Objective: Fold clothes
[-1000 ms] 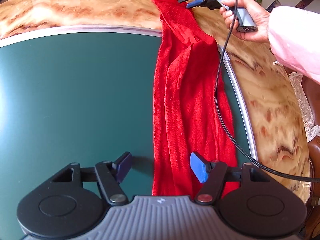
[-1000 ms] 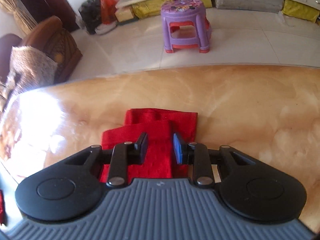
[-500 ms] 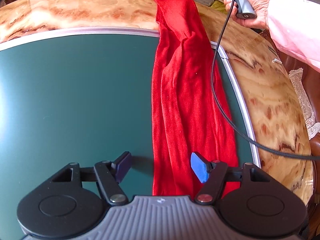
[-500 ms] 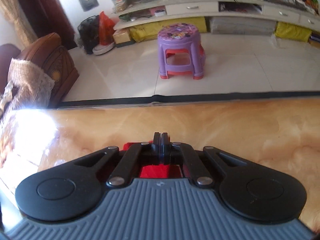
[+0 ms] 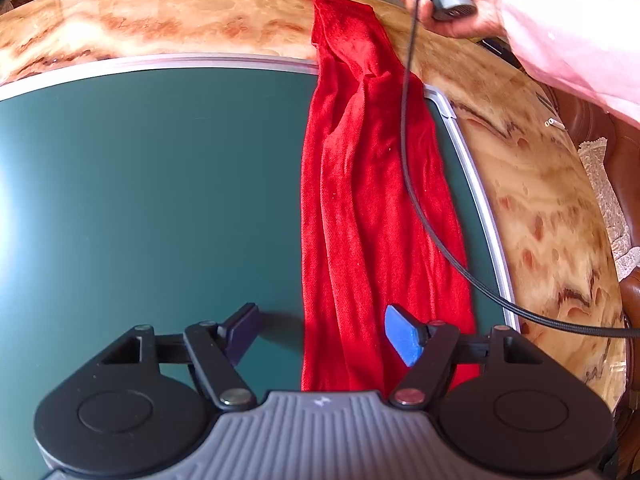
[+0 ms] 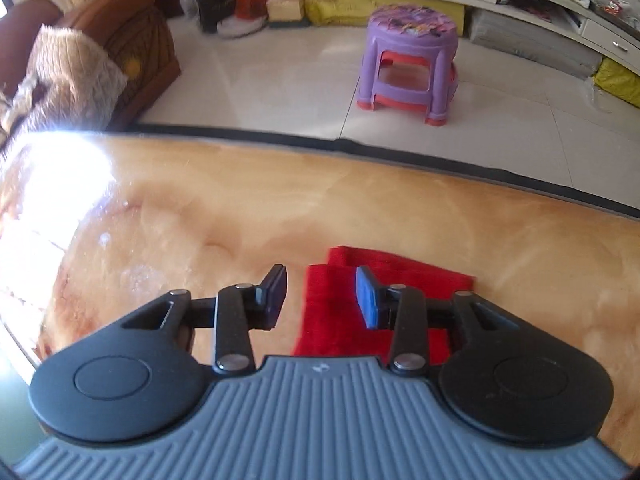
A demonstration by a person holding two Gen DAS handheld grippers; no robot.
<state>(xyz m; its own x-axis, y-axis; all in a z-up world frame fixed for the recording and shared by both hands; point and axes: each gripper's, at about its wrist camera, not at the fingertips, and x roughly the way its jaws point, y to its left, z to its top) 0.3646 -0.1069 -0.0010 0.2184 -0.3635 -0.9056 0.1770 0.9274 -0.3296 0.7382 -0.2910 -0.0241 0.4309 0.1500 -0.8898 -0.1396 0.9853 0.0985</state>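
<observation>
Garment geometry is what matters right now, so here's how it lies. My red garment (image 5: pixel 372 200) is stretched out as one long strip on the counter (image 5: pixel 200 28), running from about 6 o'clock up to 12 o'clock in my left wrist view, half on the green mat (image 5: pixel 140 200) and its far end spilling onto the marbled surface past the mat's silver edge.

My left tool (image 5: pixel 324 332) sits at the near end with its jaws spread wide and opening a touch more. The blue pad hangs over the cloth, the dark one over bare mat at 9 o'clock, nothing pinched.

My right tool (image 6: pixel 320 296) is at the far end, jaws opening. The cloth's end (image 6: pixel 384 280) lies beneath and slightly toward 3 o'clock of the gap, and as far as I can tell the pads aren't pressing on it.

So each hand owns one end of the long axis. My guess is the next fold goes end to end along it, which means both tools need a fresh grip first.
</observation>
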